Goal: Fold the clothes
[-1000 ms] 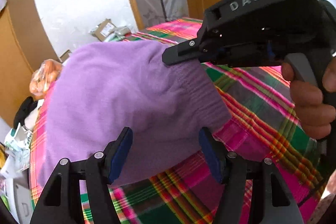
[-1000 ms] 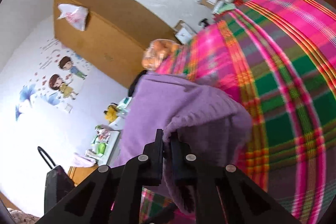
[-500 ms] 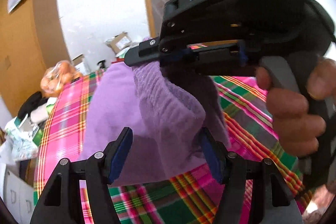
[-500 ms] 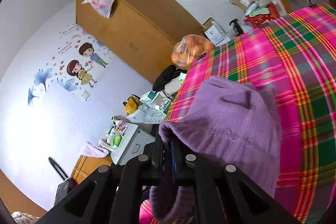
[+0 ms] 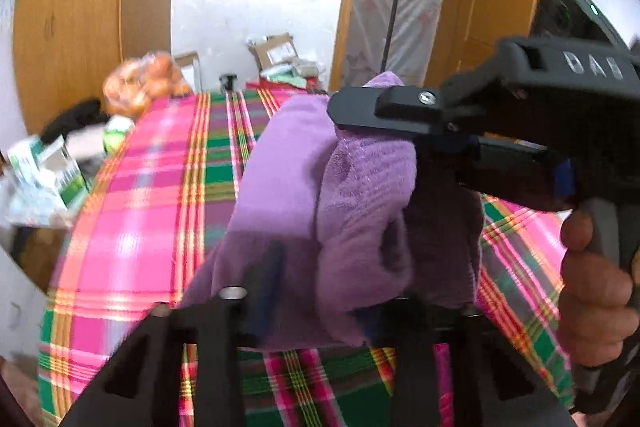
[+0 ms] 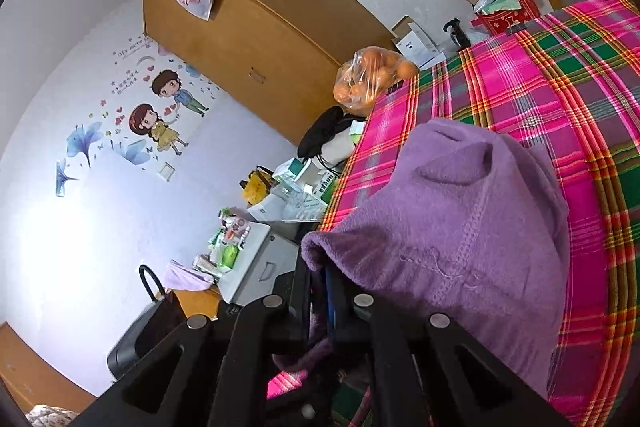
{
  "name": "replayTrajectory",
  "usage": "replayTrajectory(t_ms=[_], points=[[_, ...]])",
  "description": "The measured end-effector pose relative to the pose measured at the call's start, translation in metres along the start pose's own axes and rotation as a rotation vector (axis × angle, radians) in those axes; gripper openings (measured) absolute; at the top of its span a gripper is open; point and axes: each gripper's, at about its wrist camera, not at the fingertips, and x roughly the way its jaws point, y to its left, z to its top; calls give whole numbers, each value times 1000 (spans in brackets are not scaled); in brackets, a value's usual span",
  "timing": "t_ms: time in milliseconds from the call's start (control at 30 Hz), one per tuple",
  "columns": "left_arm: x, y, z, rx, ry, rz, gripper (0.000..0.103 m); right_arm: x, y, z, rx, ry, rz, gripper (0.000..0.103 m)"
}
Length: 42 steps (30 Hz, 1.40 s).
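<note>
Purple garment (image 5: 360, 195) drapes over the left gripper (image 5: 320, 303), hiding its fingertips, so its grip is unreadable. Beyond the tongs, the bag of oranges (image 5: 144, 87) blurs. The right gripper (image 6: 318, 291) has its pads buried in cloth folds.

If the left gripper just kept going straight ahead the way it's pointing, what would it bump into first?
Almost at once, the purple garment: its cloth hangs right between the left gripper fingers, held up by the right gripper. Beyond it lies the checked bedcover. Depth is hard to judge through this lens.
</note>
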Motion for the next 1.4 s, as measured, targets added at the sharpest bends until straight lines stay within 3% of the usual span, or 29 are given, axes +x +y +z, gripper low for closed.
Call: replayTrajectory(t_ms=[133, 333, 433, 533, 667, 733, 867, 967, 1033, 1067, 1100, 1400], points=[[2, 14, 4, -33, -9, 12, 9, 3, -1, -5, -2, 8, -17, 8], [-10, 28, 9, -69, -64, 32, 6, -4, 2, -15, -32, 26, -62, 13], [-12, 41, 14, -95, -82, 51, 6, -18, 3, -27, -82, 21, -137, 21], [-19, 50, 16, -116, -98, 63, 6, -41, -6, -41, -112, -24, -259, 29], [-30, 57, 15, -139, -116, 82, 6, -62, -18, -64, -209, -57, -552, 43], [-31, 63, 17, -148, -123, 91, 6, -62, -27, -73, -223, -26, -613, 44], [-34, 75, 20, -167, -138, 107, 6, -44, -50, -83, -183, 69, -616, 44], [-38, 82, 22, -183, -146, 119, 6, -33, -57, -78, -157, 66, -606, 44], [-40, 88, 21, -195, -149, 128, 6, -27, -62, -73, -126, 58, -577, 37], [-42, 90, 21, -200, -148, 133, 6, -27, -60, -69, -116, 42, -551, 18], [-43, 93, 20, -205, -149, 138, 6, -29, -55, -66, -126, 21, -541, 13], [-60, 119, 17, -253, -176, 210, 6, -39, 21, -34, -285, -171, -443, 12]])
